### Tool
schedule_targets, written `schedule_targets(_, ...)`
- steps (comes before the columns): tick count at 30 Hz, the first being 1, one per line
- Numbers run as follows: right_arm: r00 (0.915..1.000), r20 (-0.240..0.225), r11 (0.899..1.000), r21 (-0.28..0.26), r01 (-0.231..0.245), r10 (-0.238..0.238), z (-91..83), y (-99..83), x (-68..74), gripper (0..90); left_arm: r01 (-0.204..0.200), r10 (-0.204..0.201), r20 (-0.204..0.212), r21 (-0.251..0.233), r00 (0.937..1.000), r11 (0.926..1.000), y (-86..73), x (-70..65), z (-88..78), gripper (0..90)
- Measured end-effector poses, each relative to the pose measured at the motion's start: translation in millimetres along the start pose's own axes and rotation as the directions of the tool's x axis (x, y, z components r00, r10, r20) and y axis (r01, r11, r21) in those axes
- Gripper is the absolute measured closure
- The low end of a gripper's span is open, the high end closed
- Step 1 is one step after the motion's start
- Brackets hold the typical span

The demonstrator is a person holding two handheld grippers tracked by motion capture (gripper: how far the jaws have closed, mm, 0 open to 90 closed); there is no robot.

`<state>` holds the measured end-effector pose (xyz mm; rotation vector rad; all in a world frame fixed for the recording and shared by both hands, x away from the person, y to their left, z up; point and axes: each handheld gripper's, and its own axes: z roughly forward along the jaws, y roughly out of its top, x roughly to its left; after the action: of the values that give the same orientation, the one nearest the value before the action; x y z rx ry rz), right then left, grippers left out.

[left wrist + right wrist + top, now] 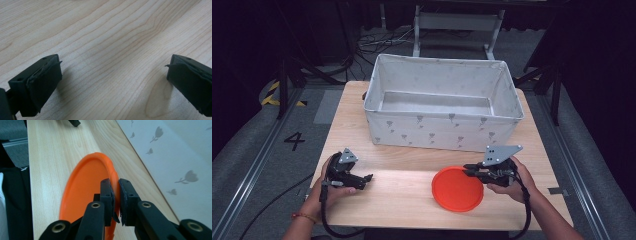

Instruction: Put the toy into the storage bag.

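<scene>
An orange round plate (457,189) lies on the wooden table (397,192) near its front edge, right of centre. My right gripper (468,170) is at the plate's right rim, and in the right gripper view its jaws are shut on the plate's (87,185) raised rim, one jaw inside and one outside. My right gripper (115,185) points along the table. My left gripper (366,181) rests low over bare wood at the front left. In the left gripper view my left gripper (112,67) stands wide open with nothing between its fingers (45,75).
A large white fabric bin (442,102) with a grey flower print stands open and empty across the back half of the table, its front wall (175,157) close beside the plate. Bare wood lies between the two grippers. Cables and frame legs lie on the floor behind.
</scene>
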<state>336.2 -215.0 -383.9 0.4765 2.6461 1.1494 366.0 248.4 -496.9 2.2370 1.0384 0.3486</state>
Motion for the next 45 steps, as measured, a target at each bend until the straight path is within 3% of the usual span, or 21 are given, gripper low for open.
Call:
schedule_targets(5,0.9983,0.041,0.999,0.027,0.04,-0.042,-16.8,9.9,0.4,82.4,0.0,0.0,0.0,0.0,1.0,1.0,0.0,0.0,0.0,0.1)
schedule_targets(16,0.9954,0.086,0.999,0.025,0.039,-0.041,-52.8,14.1,-9.1,82.4,0.001,-0.001,0.001,0.0,1.0,1.0,0.0,-0.1,0.0,0.1)
schedule_targets(25,0.993,0.086,0.997,0.015,0.081,-0.082,-85.4,20.9,-18.7,82.4,0.001,-0.001,0.0,0.0,1.0,1.0,-0.1,-0.1,0.0,0.1)
schedule_targets(29,0.9928,0.075,0.996,0.015,0.092,-0.093,-100.6,29.8,-25.2,82.4,0.001,-0.001,-0.001,0.0,1.0,1.0,-0.1,-0.2,-0.1,0.2)
schedule_targets(39,0.9866,0.092,0.991,0.036,0.132,-0.135,-117.3,55.3,-33.6,82.4,0.001,-0.001,-0.001,0.0,1.0,1.0,-0.1,-0.1,-0.1,0.2)
schedule_targets(42,0.979,0.124,0.987,0.026,0.16,-0.162,-123.0,66.2,-36.2,82.4,-0.003,0.003,-0.005,-0.003,1.0,1.0,-0.2,-0.2,-0.2,0.3)
schedule_targets(45,0.9762,0.125,0.984,0.041,0.173,-0.177,-126.9,76.8,-41.0,82.4,-0.003,0.003,-0.007,-0.001,1.0,1.0,-0.3,-0.3,-0.5,0.5)
